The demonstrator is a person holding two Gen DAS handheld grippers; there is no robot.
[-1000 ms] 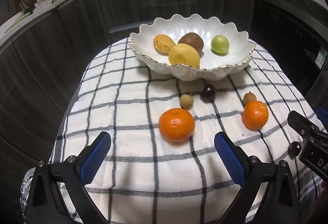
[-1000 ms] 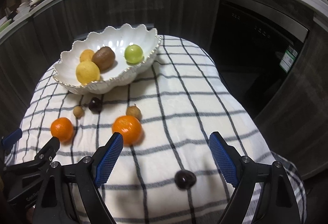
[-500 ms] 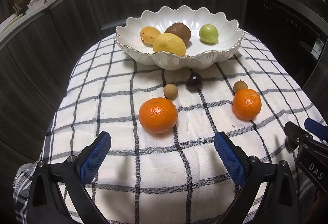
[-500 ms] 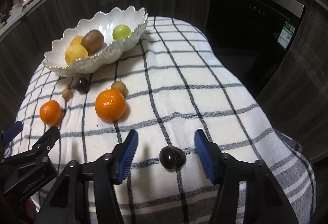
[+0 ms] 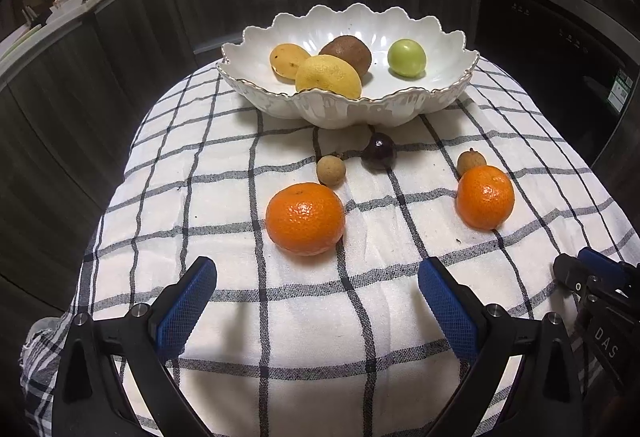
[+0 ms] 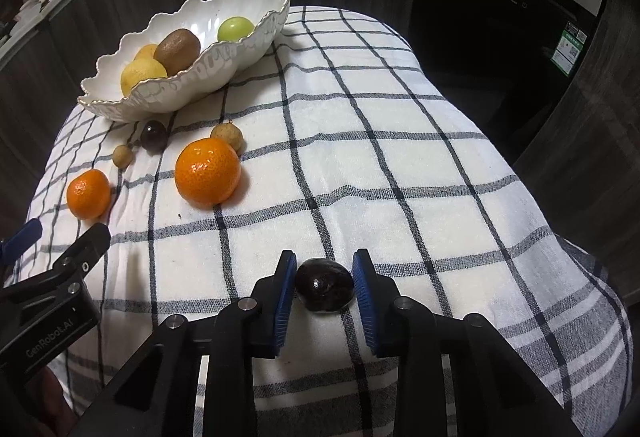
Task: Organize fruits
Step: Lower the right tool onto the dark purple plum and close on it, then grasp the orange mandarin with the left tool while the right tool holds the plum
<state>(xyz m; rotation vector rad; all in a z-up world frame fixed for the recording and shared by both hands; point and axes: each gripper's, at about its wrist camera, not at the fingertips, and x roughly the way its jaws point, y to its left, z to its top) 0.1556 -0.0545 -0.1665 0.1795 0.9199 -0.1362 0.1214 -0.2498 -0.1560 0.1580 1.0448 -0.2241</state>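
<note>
the right gripper has its jaws narrow, seemingly pressed on the dark plum at the tabletop's near edge, so the round, slick fruit may squirt free, while the left gripper hangs wide and empty.

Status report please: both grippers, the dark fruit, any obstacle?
Right gripper shut on dark fruit, on the cloth. Left gripper open, empty. Nothing blocking toward bowl.

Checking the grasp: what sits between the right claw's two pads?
A dark purple fruit sits between the right claw's blue pads, resting on the checked cloth; the right wrist view shows the pads at both its sides.
</note>
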